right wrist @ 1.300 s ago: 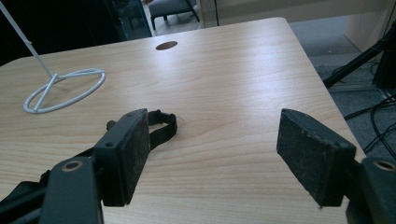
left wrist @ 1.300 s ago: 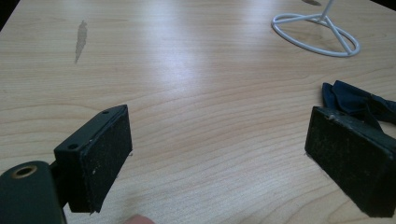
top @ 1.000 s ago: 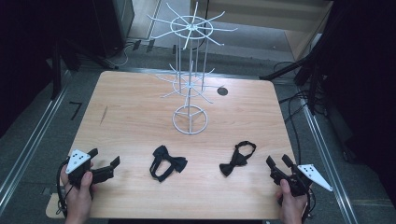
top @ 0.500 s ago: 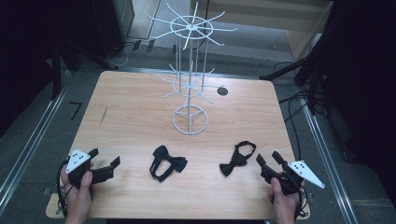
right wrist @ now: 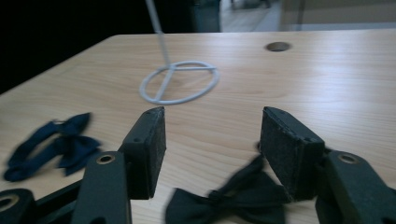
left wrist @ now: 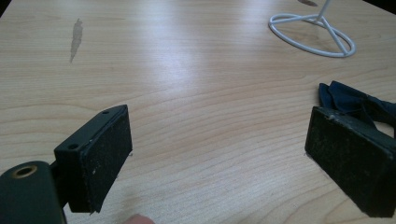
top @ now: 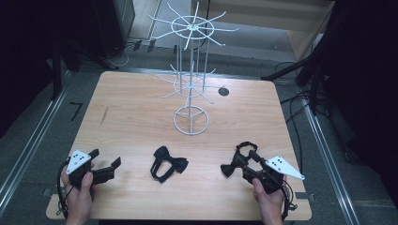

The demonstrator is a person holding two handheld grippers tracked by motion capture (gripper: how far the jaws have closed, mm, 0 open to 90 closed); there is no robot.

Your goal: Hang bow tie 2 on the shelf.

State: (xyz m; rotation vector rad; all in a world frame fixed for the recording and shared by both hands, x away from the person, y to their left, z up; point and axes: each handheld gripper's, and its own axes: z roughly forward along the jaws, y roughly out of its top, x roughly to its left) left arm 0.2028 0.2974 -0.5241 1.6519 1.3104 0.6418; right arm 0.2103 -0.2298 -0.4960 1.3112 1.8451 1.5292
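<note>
Two dark bow ties lie on a pale wooden table, seen from above, with a white wire display stand upright behind them near the table's middle. The left bow tie rests flat by itself between the two grippers. The right bow tie lies toward the near right side, and the right gripper, held in a hand at the bottom edge, sits directly over it. In the right gripper view its black jaws stand partly apart and have just been closing, with the bow tie's knot and wings lying between and below them; the pads are not pressing on the fabric. The left gripper, held in the other hand at the near left corner, has its jaws spread wide over bare wood, nothing between them.
</note>
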